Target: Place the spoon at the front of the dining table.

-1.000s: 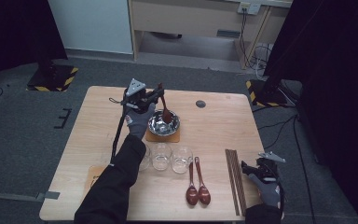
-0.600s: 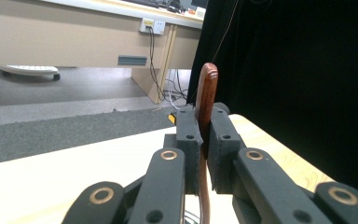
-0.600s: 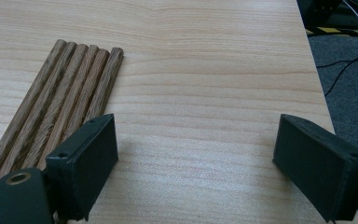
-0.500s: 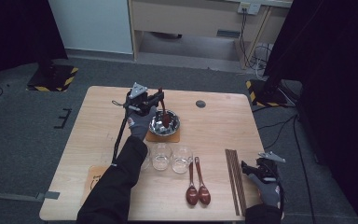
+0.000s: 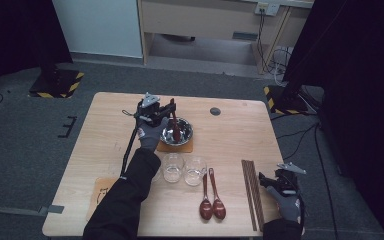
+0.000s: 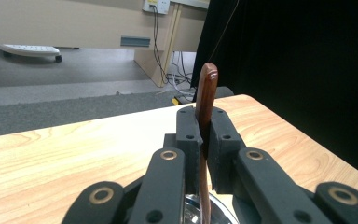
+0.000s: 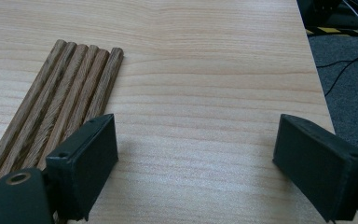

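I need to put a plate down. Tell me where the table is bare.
Free: the wooden table's left side beside the steel bowl, and the right stretch past the bowl, above the brown chopsticks. Crowded: the near middle, with clear glasses and red-brown spoons.

A light wooden table [image 5: 230, 130] carries a brown mat [image 5: 175, 147], two glasses [image 5: 184, 169], two spoons [image 5: 212, 205], chopsticks [image 5: 252, 192] and a tan card [image 5: 100, 192].
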Demonstrator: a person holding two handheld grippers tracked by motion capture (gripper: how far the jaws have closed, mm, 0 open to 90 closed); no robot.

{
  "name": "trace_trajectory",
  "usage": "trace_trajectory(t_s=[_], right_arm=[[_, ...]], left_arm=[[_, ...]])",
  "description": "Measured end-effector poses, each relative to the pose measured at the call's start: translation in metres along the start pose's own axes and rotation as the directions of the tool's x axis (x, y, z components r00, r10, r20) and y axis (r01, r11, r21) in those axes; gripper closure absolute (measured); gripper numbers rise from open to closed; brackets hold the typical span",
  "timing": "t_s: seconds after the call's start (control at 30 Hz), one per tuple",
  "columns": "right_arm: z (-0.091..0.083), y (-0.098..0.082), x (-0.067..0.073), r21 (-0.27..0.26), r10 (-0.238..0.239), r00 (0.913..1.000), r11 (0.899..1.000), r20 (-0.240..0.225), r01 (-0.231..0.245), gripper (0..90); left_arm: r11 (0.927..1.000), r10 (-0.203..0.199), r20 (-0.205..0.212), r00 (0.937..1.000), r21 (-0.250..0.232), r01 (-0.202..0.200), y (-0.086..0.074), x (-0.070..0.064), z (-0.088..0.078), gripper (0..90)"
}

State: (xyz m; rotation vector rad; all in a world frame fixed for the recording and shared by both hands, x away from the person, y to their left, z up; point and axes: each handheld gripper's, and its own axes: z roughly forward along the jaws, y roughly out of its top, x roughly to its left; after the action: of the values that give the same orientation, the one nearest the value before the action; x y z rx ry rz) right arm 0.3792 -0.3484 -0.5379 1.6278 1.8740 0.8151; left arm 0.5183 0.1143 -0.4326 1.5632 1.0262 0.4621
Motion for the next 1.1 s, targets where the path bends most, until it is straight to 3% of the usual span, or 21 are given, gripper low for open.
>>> trace_trajectory(t_s=[0.5, 0.8, 1.1], right_arm=[[0.0, 0.0, 0.0, 0.0, -0.001, 1.0, 1.0, 0.0, 0.001, 13.5], [0.0, 0.0, 0.0, 0.0, 0.0, 1.0, 1.0, 0.0, 0.0, 13.5], [0.0, 0.0, 0.0, 0.0, -0.001, 1.0, 1.0, 0.0, 0.001, 13.5]], left_arm=[[0.9979, -0.007, -0.01, 0.9999, 0.064, 0.008, -0.006, 0.007, 0.002, 83.6], [0.9954, -0.005, -0.045, 0.999, 0.095, 0.009, -0.007, 0.012, -0.003, 82.8], [0.9923, 0.0, -0.086, 0.9963, 0.123, 0.011, -0.012, 0.024, -0.011, 75.6]])
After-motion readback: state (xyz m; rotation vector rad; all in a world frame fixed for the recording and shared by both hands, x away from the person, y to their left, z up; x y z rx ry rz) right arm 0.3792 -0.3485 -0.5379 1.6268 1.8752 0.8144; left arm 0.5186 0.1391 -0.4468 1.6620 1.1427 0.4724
